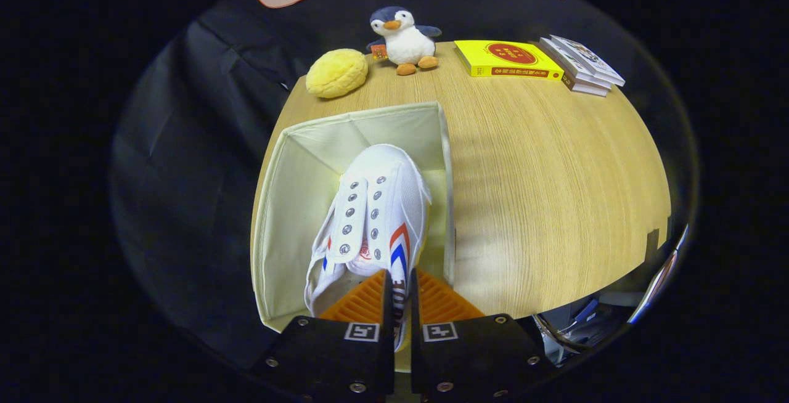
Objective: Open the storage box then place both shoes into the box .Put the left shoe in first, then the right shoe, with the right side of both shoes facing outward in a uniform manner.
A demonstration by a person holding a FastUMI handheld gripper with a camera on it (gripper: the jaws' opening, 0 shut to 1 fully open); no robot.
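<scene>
Hand-held gripper [402,289] clamped on white shoe [376,218] w/ toe inside open box [271,206].

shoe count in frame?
1. A white shoe hangs over the open storage box, its heel collar pinched in the gripper. A second may be hidden beneath it.
</scene>
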